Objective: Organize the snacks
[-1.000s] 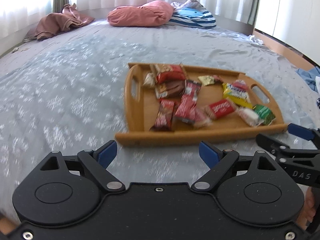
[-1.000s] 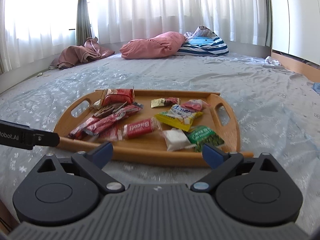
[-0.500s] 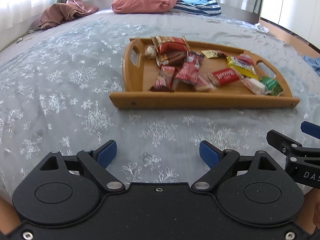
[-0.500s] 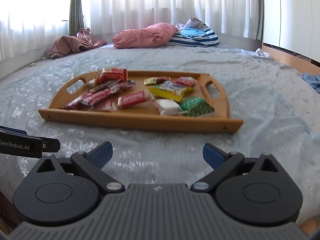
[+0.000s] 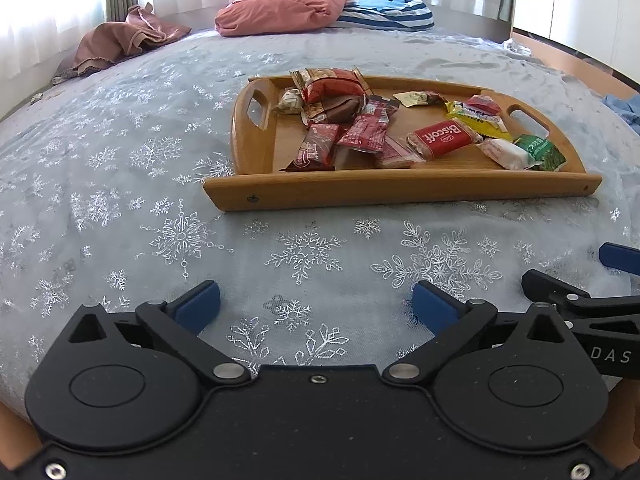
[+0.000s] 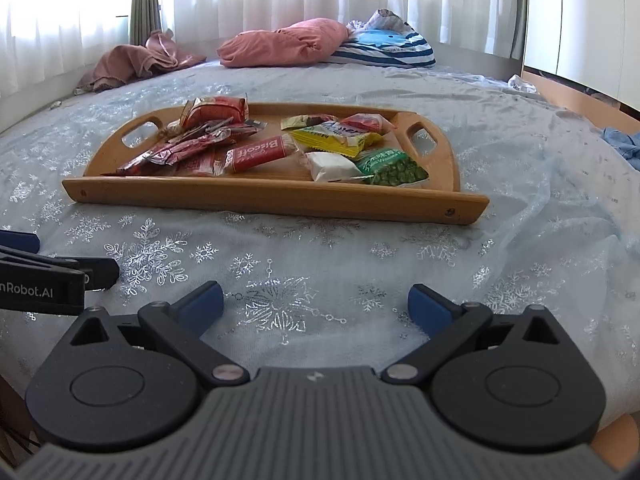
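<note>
A wooden tray (image 5: 400, 192) (image 6: 280, 200) with cut-out handles lies on a bed and holds several wrapped snacks. Among them are a red Biscoff pack (image 5: 440, 138) (image 6: 256, 154), a yellow pack (image 5: 478, 118) (image 6: 332, 138), a white pack (image 5: 506, 154) (image 6: 332, 166), a green pea pack (image 5: 540, 152) (image 6: 394, 168) and red-brown bars (image 5: 362, 132) (image 6: 180, 152). My left gripper (image 5: 316, 306) hovers over the bedspread short of the tray, its jaws opening wide with nothing between them. My right gripper (image 6: 316, 306) is beside it, open and empty.
The bed has a pale blue snowflake cover (image 5: 120, 200). At its far end lie a pink pillow (image 5: 280, 10), a blue striped cushion (image 5: 384, 12) and a crumpled mauve cloth (image 5: 128, 40). Curtains hang behind. A wooden bed frame edge (image 6: 580, 100) and a blue cloth (image 6: 624, 144) are on the right.
Both grippers have drawn back and sunk toward the near bedspread, so the tray now sits farther ahead. The left jaws stand slightly wider.
</note>
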{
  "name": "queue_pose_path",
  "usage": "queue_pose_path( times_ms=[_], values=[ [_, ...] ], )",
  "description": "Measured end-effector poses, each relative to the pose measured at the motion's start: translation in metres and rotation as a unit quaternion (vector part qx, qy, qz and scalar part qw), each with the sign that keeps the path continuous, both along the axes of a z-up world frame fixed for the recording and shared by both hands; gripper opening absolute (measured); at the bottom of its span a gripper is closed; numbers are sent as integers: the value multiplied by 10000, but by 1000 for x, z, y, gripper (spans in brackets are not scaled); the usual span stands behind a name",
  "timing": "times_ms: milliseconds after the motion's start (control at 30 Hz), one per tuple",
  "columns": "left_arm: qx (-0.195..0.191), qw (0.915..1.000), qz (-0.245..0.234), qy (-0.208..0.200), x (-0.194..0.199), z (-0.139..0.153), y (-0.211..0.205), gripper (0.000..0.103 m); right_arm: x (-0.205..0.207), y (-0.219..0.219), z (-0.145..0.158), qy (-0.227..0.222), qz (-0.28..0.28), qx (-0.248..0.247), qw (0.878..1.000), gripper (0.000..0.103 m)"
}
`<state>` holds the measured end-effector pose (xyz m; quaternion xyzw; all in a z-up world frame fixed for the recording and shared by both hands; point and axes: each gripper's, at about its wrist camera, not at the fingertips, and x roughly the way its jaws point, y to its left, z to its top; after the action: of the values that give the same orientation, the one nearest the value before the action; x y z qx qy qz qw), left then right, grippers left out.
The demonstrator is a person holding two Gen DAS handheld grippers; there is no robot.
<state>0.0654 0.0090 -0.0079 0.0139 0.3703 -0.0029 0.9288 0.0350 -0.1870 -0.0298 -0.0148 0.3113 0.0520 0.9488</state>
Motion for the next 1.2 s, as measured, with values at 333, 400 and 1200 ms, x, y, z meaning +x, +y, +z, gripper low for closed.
queue_pose_path(
  times_ms=[333, 400, 1200],
  values=[
    [-40, 10000, 16, 86, 3, 1, 2, 103, 4, 2, 0, 124, -25, -48, 9999, 103],
    [-42, 9999, 26, 100, 4, 1, 2, 103, 5, 3, 0, 137, -37, -61, 9999, 103],
    [16, 10000, 17, 31, 1, -2, 1, 103, 7, 8, -2, 157, -43, -225, 9996, 103]
  ],
)
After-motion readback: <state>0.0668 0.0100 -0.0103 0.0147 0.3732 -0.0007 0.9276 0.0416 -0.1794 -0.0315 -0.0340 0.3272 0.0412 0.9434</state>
